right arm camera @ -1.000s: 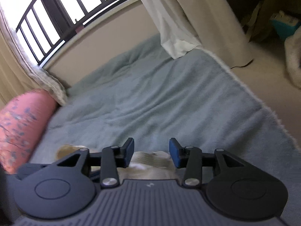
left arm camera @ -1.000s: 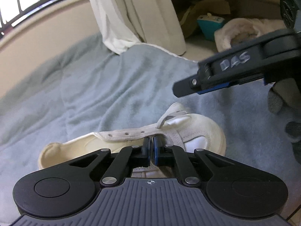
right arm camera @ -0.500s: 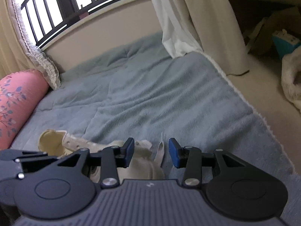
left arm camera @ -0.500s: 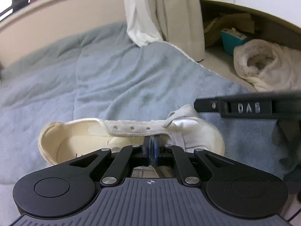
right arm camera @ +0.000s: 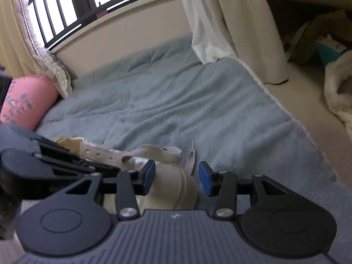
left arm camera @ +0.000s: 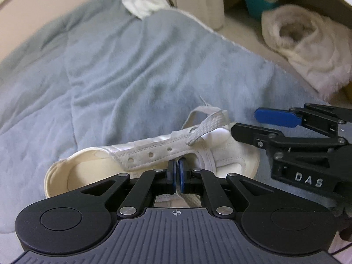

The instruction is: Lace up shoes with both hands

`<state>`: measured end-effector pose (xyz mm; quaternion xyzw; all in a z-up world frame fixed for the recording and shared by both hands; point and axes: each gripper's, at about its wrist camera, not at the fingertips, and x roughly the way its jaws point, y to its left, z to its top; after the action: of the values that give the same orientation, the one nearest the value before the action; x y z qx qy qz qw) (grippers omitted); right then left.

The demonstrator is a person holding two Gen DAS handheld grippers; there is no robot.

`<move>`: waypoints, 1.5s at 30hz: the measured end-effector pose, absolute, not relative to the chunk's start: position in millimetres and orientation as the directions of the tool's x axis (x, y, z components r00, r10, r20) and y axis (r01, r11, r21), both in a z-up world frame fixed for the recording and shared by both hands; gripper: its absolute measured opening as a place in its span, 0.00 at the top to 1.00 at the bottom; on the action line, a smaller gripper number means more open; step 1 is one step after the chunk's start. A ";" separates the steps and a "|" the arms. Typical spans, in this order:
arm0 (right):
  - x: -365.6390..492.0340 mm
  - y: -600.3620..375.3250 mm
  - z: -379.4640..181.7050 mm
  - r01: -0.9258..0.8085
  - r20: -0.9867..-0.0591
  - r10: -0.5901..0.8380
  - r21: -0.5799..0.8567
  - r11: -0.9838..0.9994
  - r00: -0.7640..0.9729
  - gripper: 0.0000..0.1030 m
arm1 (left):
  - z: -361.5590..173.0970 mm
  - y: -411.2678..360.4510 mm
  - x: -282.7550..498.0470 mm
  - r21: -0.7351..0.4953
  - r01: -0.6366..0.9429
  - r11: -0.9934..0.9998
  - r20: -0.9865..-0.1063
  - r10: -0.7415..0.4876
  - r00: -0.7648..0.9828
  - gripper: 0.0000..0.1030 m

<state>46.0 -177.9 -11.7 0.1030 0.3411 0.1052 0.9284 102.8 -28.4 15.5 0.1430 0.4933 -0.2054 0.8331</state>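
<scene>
Nearest the left-wrist lens, the left gripper [left arm camera: 177, 171] pinches the lace [left arm camera: 205, 125] of the white shoe [left arm camera: 151, 156] on the blue blanket [left arm camera: 132, 66]; the right gripper [right arm camera: 177, 175] gapes over its toe. Beyond: pink pillow [right arm camera: 24, 101], curtain [right arm camera: 231, 17].

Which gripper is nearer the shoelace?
Left. The left gripper is shut on the shoelace at the shoe; the right gripper hovers open at the toe, not touching it.

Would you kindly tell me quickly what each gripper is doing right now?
Left gripper: closed on the shoelace at the shoe.
Right gripper: open, holding nothing, jaws apart over the toe.
</scene>
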 end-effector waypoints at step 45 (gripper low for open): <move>68.2 -215.6 -5.5 -0.053 -0.531 0.550 0.686 0.725 0.645 0.92 | 7.8 14.2 37.0 0.006 0.664 0.748 -0.625 -0.516 0.586 0.50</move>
<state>68.2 -215.6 -5.5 0.3250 0.3822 0.1779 0.8465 37.0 14.2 7.8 0.1200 0.3085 -0.3343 0.8825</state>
